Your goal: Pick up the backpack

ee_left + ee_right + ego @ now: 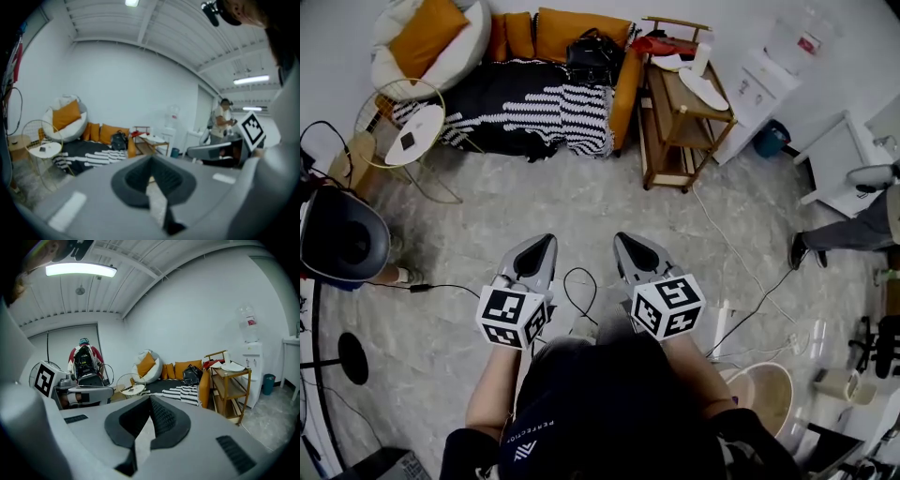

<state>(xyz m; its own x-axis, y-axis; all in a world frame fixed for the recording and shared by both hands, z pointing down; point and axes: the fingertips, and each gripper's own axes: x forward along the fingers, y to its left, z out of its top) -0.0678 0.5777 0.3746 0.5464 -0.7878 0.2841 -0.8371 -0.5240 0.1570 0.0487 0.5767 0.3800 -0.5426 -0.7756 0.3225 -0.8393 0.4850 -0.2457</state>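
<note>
A black backpack (593, 54) sits on the orange sofa (623, 89) at the far side of the room, against the cushions. The left gripper view has the backpack (119, 139) small and far off, and the right gripper view has the backpack (191, 375) beside the wooden shelf. My left gripper (540, 251) and right gripper (630, 247) are side by side over the floor, well short of the sofa. Both point toward it with jaws shut and nothing between them.
A black-and-white striped blanket (534, 108) covers the sofa seat. A wooden shelf cart (680, 112) stands right of it, a round wire side table (414, 131) and a white beanbag (431, 42) left. Cables (736, 258) trail on the stone floor. A person's leg (839, 234) is at the right.
</note>
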